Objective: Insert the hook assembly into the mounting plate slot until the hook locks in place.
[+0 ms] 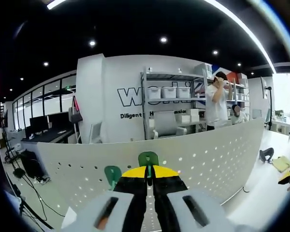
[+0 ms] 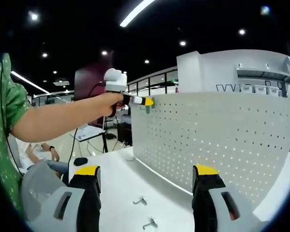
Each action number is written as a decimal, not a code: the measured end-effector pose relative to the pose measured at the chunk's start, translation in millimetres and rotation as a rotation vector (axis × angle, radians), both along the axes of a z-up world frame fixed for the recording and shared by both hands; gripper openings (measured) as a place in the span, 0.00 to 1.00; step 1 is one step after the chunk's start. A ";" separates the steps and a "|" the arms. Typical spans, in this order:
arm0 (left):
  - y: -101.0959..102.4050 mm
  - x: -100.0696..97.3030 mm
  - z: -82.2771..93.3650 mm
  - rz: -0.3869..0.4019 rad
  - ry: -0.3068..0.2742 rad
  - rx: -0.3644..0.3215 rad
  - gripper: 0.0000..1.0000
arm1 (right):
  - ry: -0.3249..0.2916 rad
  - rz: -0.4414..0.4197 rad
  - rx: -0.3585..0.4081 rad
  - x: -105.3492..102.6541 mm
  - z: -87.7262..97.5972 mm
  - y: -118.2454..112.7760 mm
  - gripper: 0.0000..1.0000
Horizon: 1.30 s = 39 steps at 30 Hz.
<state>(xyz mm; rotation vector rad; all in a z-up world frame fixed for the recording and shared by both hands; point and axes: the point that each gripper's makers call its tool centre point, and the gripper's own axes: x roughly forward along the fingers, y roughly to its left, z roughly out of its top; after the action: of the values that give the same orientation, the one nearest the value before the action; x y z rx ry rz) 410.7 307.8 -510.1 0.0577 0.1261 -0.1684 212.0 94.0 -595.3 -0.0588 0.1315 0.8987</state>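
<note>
The white perforated mounting plate stands upright across the table. In the left gripper view my left gripper is shut on a green hook at the plate's top edge. A second green hook sits on the plate just to its left. The right gripper view shows the left gripper from the side, held in a hand at the top corner of the plate with the green hook at its tip. My right gripper stands wide open above the table, holding nothing.
Two small metal hooks lie on the white table before the plate. A black item and a yellow one lie behind the plate on the right. A person stands by shelves beyond.
</note>
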 end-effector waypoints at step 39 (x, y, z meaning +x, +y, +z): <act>-1.1 8.1 -12.8 0.010 0.016 0.052 0.03 | 0.006 -0.013 -0.003 2.1 -1.7 -6.6 0.78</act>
<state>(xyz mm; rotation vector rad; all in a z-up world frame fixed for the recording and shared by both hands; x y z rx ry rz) 418.8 306.7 -522.9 0.1078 0.1470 -0.1559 214.1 87.5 -597.0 -0.0578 0.1389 0.8856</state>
